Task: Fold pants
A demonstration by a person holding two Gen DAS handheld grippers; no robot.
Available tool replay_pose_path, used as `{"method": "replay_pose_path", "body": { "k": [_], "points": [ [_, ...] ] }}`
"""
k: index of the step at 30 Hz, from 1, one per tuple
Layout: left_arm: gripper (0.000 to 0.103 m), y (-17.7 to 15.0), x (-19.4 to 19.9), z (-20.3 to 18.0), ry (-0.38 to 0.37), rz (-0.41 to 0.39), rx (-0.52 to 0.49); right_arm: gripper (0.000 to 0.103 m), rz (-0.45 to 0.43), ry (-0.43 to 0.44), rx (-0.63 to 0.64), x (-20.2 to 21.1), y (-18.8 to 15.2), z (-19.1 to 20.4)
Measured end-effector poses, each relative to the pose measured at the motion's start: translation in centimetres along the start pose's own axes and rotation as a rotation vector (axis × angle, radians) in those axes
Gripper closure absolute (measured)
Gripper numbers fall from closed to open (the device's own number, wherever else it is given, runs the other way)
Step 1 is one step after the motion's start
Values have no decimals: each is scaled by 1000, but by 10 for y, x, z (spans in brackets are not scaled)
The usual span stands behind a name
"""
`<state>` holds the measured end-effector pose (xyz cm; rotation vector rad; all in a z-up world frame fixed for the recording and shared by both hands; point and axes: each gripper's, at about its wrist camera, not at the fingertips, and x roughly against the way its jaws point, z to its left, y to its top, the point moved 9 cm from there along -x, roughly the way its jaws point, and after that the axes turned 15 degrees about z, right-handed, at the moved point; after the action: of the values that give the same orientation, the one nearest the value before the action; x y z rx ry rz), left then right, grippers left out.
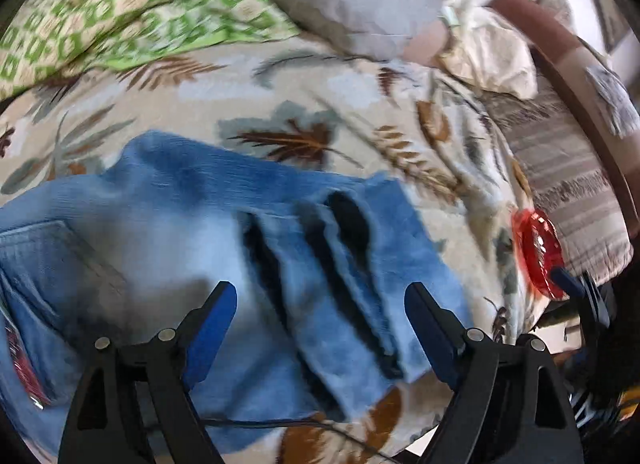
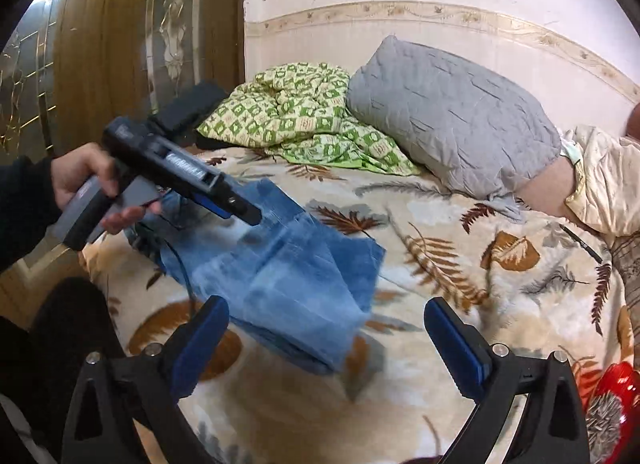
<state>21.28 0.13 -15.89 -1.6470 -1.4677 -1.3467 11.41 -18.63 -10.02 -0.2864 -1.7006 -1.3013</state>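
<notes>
Blue jeans [image 2: 280, 264] lie part-folded on the leaf-print bedspread [image 2: 440, 256]; both the left gripper [image 1: 320, 316] and right gripper [image 2: 326, 328] gape, holding nothing. Denim looks heavy, floppy: best pinched at layered hems

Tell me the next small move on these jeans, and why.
Probably lower the open left tool onto the jeans and pinch the layered hem edge: both tools are open, holding nothing, and the stacked layers look loose.
</notes>
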Motion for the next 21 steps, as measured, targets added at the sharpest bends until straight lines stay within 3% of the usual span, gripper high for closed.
{"method": "replay_pose_path", "body": {
  "k": [12, 15, 18, 20, 21],
  "points": [
    [17, -17, -44, -53, -25, 69, 0, 4, 28, 66, 41, -6, -23, 0],
    [17, -23, -54, -52, -1, 97, 7, 4, 30, 73, 43, -8, -20, -7],
    [19, -29, -56, -47, -29, 86, 31, 4, 30, 70, 50, -7, -13, -20],
    [47, -33, -55, -46, -52, 66, 31, 4, 31, 63, 69, -7, -3, -33],
    [76, -35, -57, -45, -58, 70, 29, 4, 34, 60, 73, -7, 1, -37]
  ]
}}
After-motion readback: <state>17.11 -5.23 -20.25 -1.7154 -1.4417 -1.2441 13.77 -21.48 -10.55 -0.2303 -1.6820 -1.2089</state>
